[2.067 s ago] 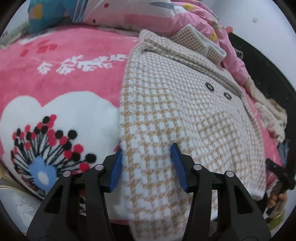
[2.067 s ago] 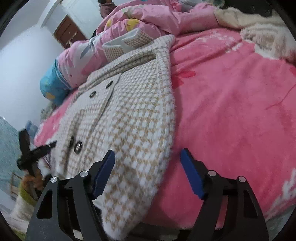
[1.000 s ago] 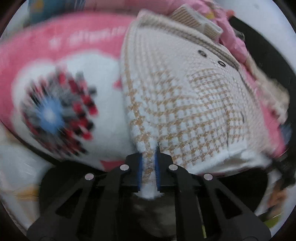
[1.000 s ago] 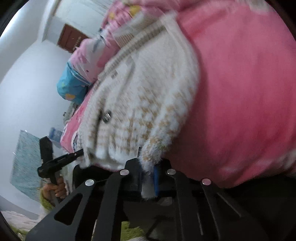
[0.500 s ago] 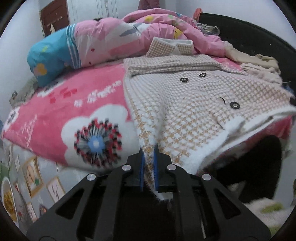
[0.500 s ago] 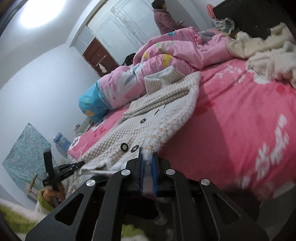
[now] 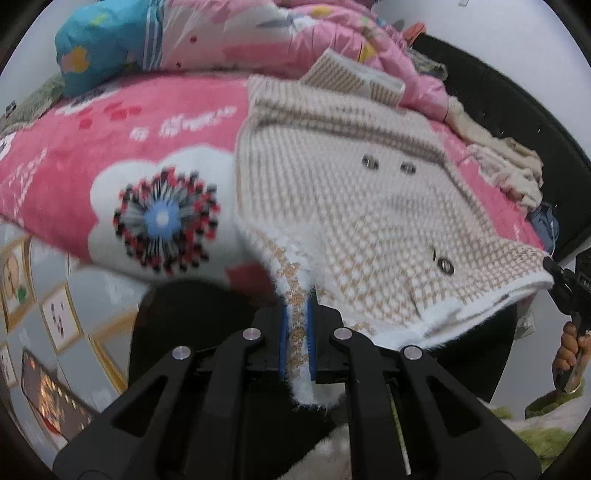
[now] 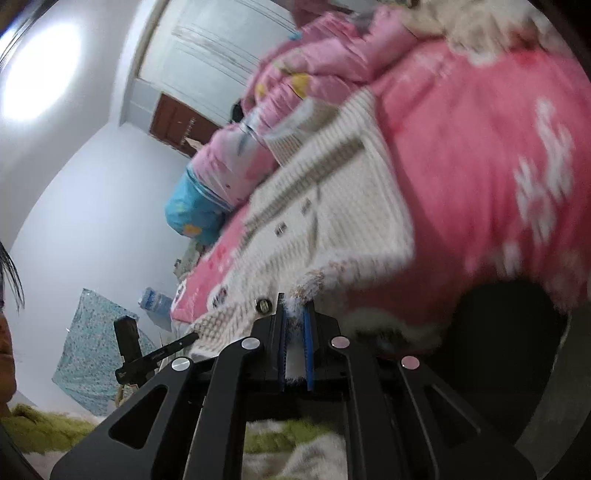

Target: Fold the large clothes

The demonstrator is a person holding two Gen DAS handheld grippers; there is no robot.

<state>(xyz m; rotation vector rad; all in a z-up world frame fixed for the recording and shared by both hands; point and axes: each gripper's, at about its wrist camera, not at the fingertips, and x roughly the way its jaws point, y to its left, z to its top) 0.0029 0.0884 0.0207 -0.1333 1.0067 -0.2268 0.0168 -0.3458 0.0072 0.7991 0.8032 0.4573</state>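
Observation:
A cream and tan houndstooth coat [image 7: 351, 192] with dark buttons lies on a pink bed, its collar toward the pillows. My left gripper [image 7: 296, 317] is shut on the coat's near left hem corner, fluffy white lining hanging out below the blue pads. In the right wrist view the same coat [image 8: 332, 221] stretches away, and my right gripper [image 8: 294, 314] is shut on the other hem corner. The hem between both corners is lifted off the bed edge and sags. The right gripper [image 7: 565, 288] shows at the right edge of the left wrist view, pinching that corner.
A pink blanket [image 7: 110, 147] with a white flower covers the bed. Pink quilt [image 7: 258, 33] and blue pillow [image 7: 96, 40] lie at the head. Cream clothes [image 7: 509, 166] are piled by the dark bed frame [image 7: 517, 103]. A person's hand [image 7: 569, 347] holds the right gripper. A brown door [image 8: 177, 122] stands behind.
Both grippers, open around the hem two seconds ago, closed on its corners and rose, lifting the hem off the bed edge. The right wrist view has rolled.

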